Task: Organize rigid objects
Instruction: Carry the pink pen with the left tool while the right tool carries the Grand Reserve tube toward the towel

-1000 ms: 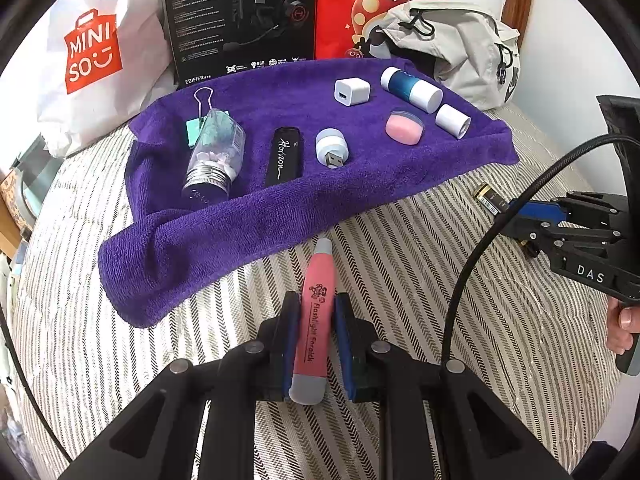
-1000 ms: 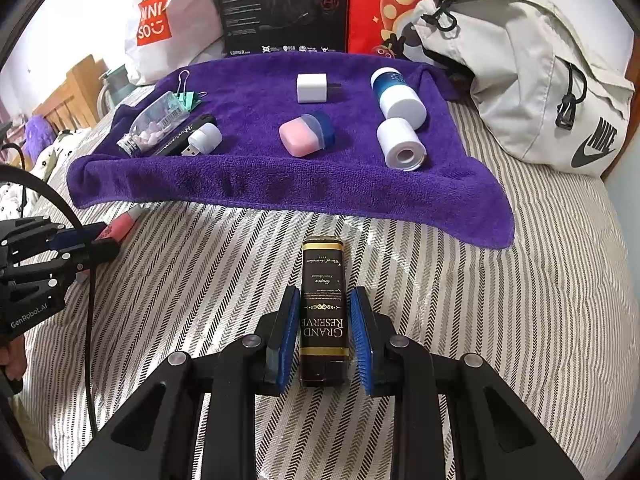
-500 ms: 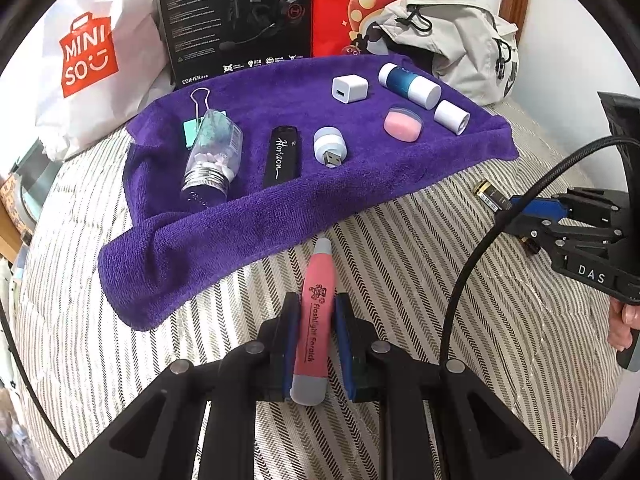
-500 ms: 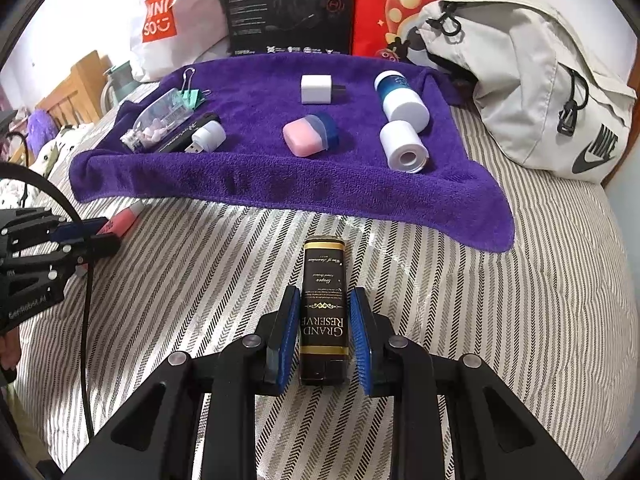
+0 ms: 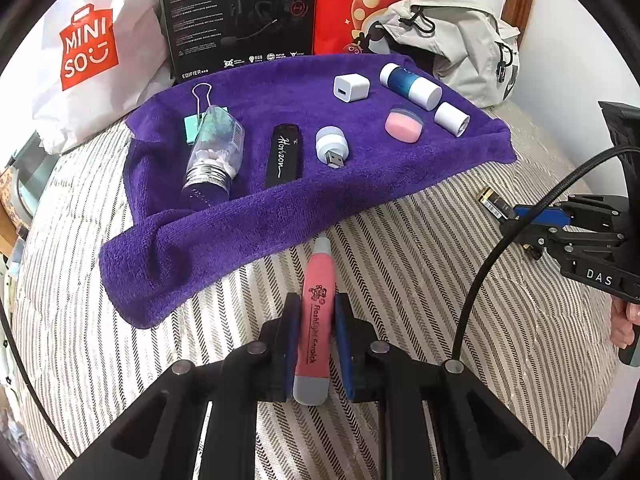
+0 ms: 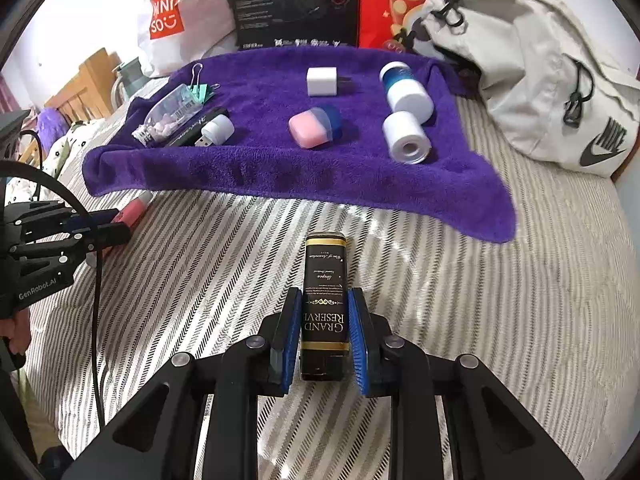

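My left gripper (image 5: 316,312) is shut on a pink flashlight pen (image 5: 316,320) above the striped bedspread, its tip near the front edge of the purple towel (image 5: 248,216). My right gripper (image 6: 324,312) is shut on a black Grand Reserve box (image 6: 324,300) just short of the towel (image 6: 360,188). On the towel lie a glass pill bottle (image 5: 216,156), a binder clip (image 5: 196,120), a black Horizon stick (image 5: 283,156), a USB light (image 5: 331,146), a white charger (image 5: 351,88), a pink-blue case (image 5: 403,125), a blue-white bottle (image 5: 410,86) and a white cylinder (image 5: 452,119).
Behind the towel stand a Miniso bag (image 5: 88,56), a black headset box (image 5: 240,16) and a red bag (image 5: 380,4). A grey Nike bag (image 6: 552,80) lies at the back right. A person's hand (image 5: 624,320) holds the right gripper's handle.
Both grippers keep their hold and have drifted only slightly; the towel sits marginally lower in each view.
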`<state>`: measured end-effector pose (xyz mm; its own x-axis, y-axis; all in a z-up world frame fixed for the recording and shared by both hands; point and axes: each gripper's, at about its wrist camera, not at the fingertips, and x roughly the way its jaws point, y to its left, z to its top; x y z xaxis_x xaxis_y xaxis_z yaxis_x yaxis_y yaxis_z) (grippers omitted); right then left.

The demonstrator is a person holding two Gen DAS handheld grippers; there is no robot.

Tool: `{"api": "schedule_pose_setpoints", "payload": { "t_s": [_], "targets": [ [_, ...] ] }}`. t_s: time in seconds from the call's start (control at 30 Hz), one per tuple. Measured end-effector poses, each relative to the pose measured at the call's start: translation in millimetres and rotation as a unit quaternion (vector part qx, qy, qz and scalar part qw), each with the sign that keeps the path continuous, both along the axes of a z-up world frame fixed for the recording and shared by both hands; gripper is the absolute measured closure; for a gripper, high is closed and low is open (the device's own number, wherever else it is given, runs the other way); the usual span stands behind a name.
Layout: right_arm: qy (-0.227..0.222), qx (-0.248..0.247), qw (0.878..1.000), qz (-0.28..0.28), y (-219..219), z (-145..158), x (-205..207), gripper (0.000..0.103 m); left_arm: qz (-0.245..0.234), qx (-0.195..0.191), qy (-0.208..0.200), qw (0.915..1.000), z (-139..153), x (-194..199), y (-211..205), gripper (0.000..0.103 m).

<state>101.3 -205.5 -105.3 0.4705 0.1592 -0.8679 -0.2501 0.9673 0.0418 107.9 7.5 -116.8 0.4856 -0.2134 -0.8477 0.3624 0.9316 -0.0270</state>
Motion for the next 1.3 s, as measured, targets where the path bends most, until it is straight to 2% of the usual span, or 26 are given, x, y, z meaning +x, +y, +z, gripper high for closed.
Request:
{"api": "schedule_pose_setpoints", "payload": {
  "t_s": [0.13,0.4,0.57,0.67,0.8,1.07,1.3],
  "targets": [
    [0.007,-0.001,1.0,0.0,-3,-2,-1,0.08,-0.003,-0.007,0.002,1.0,2,0,1,0.086],
    [-0.012,-0.026,1.0,0.01,4,-7,-5,0.079,-0.009,0.015,-0.01,0.9998,-3,-1,-7,0.086],
    [-0.012,-0.01,1.0,0.009,-1,-7,-5,0.079,-0.009,0.017,-0.012,0.9997,-3,0,-8,0.086],
    [-0.004,0.001,1.0,0.005,-4,-6,-4,0.079,-0.009,0.008,0.0,0.9999,-2,3,-6,0.086],
    [0.001,0.015,1.0,0.005,-6,-1,-6,0.079,-0.015,-0.034,0.006,0.9993,8,0,2,0.086],
    [-0.013,0.028,0.999,0.021,-4,19,-4,0.08,-0.02,-0.041,-0.013,0.9989,32,4,3,0.086],
    [0.003,0.034,0.999,0.021,-3,7,-3,0.08,-0.022,-0.007,0.017,0.9996,-1,7,-5,0.086]
  ]
}}
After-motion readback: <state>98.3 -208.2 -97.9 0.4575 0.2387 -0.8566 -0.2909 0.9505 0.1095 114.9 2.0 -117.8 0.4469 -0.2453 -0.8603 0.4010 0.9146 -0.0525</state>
